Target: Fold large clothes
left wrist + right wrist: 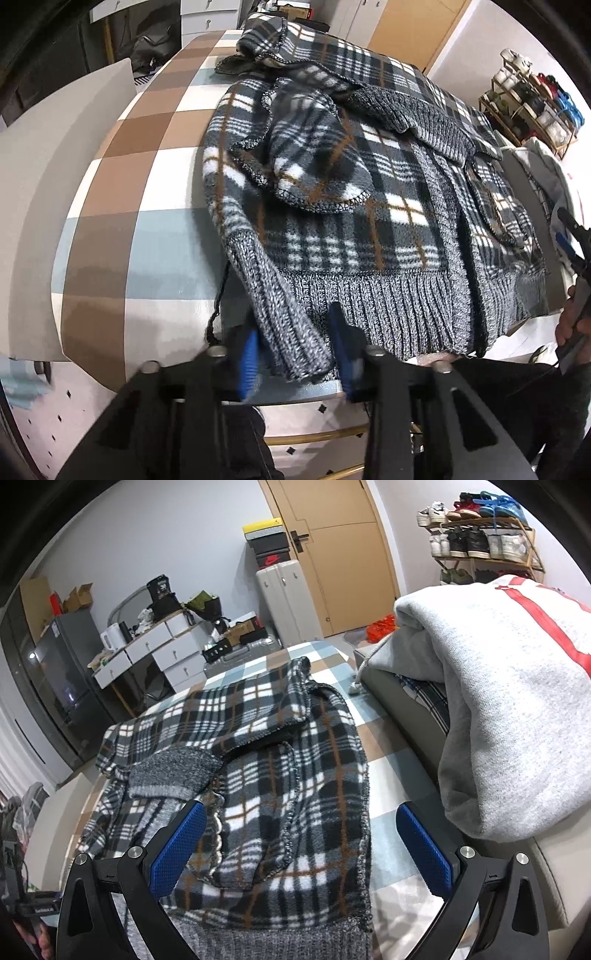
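A large black, white and brown plaid fleece jacket [369,192] with grey knit cuffs and hem lies on the checked bed cover [147,236]. In the left wrist view its grey knit sleeve cuff [291,325] hangs between my left gripper's blue pads [247,360]; the jaws stand partly apart around it and the picture is blurred there. My left gripper [295,354] is at the near hem. In the right wrist view the jacket [280,760] lies below my right gripper [301,849], whose blue pads [181,845] are wide apart and hold nothing.
A grey hoodie with a red mark [498,701] is piled on a padded bench on the right. A shoe rack [484,539], a door [343,554], a suitcase [284,605] and a white drawer desk [155,650] stand beyond the bed. A grey pillow [55,184] lies at the left.
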A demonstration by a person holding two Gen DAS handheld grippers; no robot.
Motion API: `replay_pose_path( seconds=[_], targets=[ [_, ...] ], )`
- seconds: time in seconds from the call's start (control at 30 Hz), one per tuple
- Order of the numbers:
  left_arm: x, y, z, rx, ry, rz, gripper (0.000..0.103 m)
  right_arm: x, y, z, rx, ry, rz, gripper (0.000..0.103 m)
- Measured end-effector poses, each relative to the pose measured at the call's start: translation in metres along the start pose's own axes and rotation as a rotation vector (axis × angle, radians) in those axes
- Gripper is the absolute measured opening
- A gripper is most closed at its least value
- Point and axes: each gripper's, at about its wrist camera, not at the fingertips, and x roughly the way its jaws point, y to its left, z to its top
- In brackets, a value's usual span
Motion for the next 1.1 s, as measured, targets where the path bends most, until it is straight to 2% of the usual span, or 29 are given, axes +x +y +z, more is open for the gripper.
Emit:
replay_pose_path(
  seconds=[0.03, 0.1, 0.2, 0.3, 0.43, 0.7, 0.8, 0.9, 1.0, 1.03, 1.1],
  targets=[
    [0.000, 0.000, 0.000, -0.001, 0.000, -0.002, 0.012, 0.001, 0.000, 0.000, 0.001, 0.003, 0.000, 0.103],
    [-0.001, 0.000, 0.000, 0.001, -0.013, -0.007, 0.008, 0.001, -0.001, 0.000, 0.002, 0.005, -0.001, 0.103],
    [-0.008, 0.002, 0.001, -0.007, -0.049, -0.047, 0.007, 0.000, -0.001, 0.000, 0.002, 0.002, -0.001, 0.103],
    [-0.016, 0.002, 0.001, -0.002, -0.091, -0.121, 0.007, 0.000, -0.002, 0.000, 0.007, 0.003, 0.001, 0.103],
    [-0.020, 0.003, 0.002, -0.001, -0.113, -0.171, 0.007, 0.000, -0.002, 0.000, 0.004, 0.001, -0.007, 0.103],
    [-0.006, 0.003, 0.006, -0.025, -0.048, -0.158, 0.007, -0.002, -0.006, -0.001, 0.028, 0.010, 0.004, 0.103],
    [-0.005, 0.004, 0.006, -0.031, -0.026, -0.162, 0.009, -0.011, -0.012, -0.006, 0.040, 0.014, -0.011, 0.103],
    [-0.001, 0.003, 0.007, -0.032, -0.006, -0.164, 0.018, -0.021, -0.021, -0.012, 0.066, 0.028, 0.030, 0.103],
    [0.004, 0.001, 0.006, -0.017, 0.031, -0.161, 0.028, -0.022, -0.035, -0.020, 0.120, 0.098, 0.093, 0.103],
    [0.003, 0.000, 0.006, -0.007, 0.022, -0.162, 0.032, -0.021, -0.040, -0.023, 0.146, 0.130, 0.110, 0.103],
    [0.003, -0.001, 0.005, 0.001, 0.016, -0.160, 0.033, -0.017, -0.046, -0.028, 0.168, 0.184, 0.120, 0.103]
  ],
)
